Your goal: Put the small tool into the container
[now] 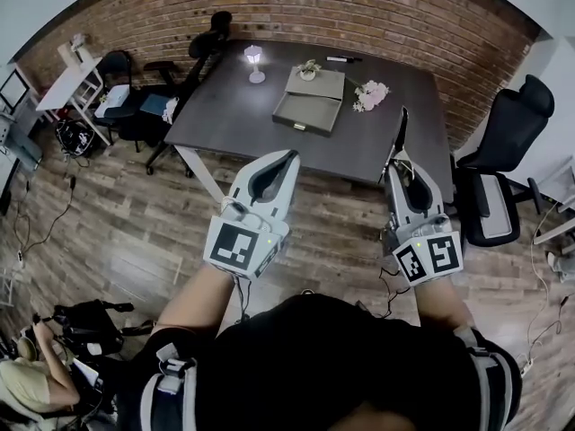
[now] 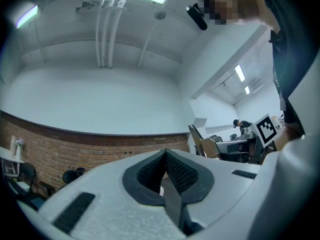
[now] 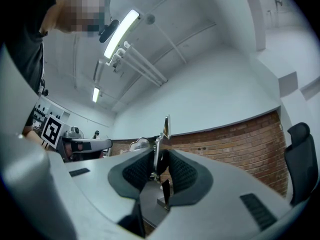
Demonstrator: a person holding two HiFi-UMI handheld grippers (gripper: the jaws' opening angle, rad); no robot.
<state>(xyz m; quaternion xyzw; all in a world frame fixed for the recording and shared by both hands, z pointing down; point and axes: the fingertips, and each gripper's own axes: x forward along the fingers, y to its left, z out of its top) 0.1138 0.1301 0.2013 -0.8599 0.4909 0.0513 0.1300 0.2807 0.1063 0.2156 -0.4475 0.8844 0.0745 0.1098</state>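
A grey open container [image 1: 310, 99] sits on the far middle of the dark table [image 1: 234, 115]. My right gripper [image 1: 396, 171] hovers before the table's near right corner, shut on a thin dark tool [image 1: 400, 137] that sticks up past its fingertips. In the right gripper view the tool [image 3: 165, 129] stands as a slim metal blade clamped between the pads of the right gripper [image 3: 161, 156]. Lower and to the left of the table's front edge, my left gripper [image 1: 287, 160] is shut with nothing in it. Seen in its own view, the left gripper [image 2: 165, 156] has its tips touching.
On the table stand a small lamp [image 1: 255, 63], a potted plant [image 1: 308, 69], a marker [image 1: 342, 59] and pink flowers [image 1: 370, 95]. A black office chair [image 1: 503, 169] is at the right, more chairs [image 1: 198, 52] at the left. Cables lie on the wooden floor.
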